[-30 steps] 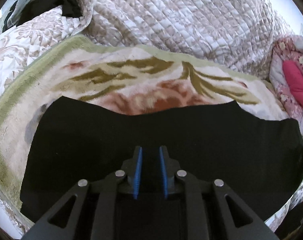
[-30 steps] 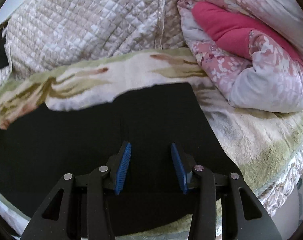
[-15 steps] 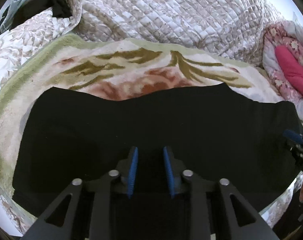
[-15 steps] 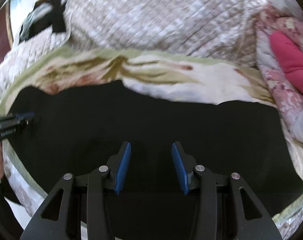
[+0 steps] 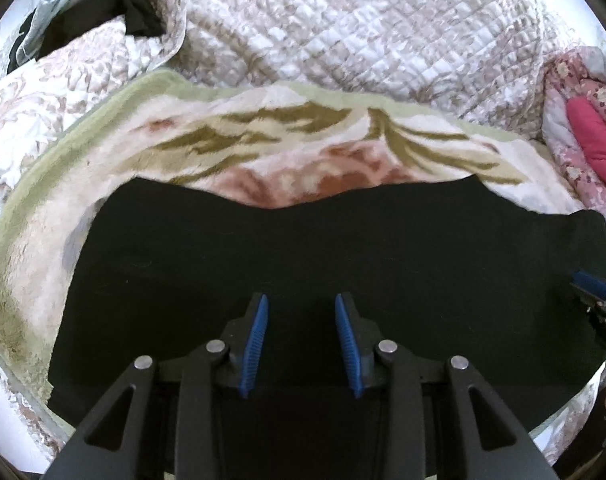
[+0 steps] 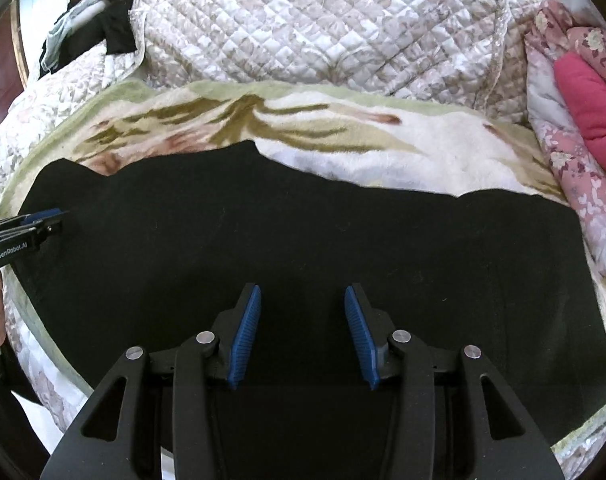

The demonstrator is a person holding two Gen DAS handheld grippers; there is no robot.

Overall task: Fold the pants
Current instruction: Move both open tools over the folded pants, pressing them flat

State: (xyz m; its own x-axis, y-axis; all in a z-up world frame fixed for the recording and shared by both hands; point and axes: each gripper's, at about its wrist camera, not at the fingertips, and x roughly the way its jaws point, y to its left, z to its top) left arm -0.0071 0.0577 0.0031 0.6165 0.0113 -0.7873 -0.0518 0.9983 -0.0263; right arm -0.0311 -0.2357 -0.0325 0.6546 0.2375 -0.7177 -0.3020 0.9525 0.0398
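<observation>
Black cloth fills the lower half of both my views: the pants [image 5: 303,248] lie spread flat across the plush floral blanket [image 5: 263,152], lengthwise from side to side, with the quilted bedspread [image 5: 343,32] bunched behind it and a pink flowered duvet [image 6: 575,120] off to my right. I judge they are laid out this way so that both ends can be taken up at once and brought together. My left gripper [image 5: 301,340] hangs above the cloth near its left end, its jaws opening with nothing between the blue pads; my right gripper [image 6: 303,332] hovers over the right stretch, jaws also easing wider and empty. Each tool shows at the edge of the other's view, so I am working the two ends of the same garment. What I cannot make out is the pants' structure: the fabric is so dark that seams, waistband, leg split and any existing fold vanish, and I cannot say which end is the waist. The near edge is cut off under my own fingers. Dark clothes [image 5: 103,12] lie heaped at the far left.
</observation>
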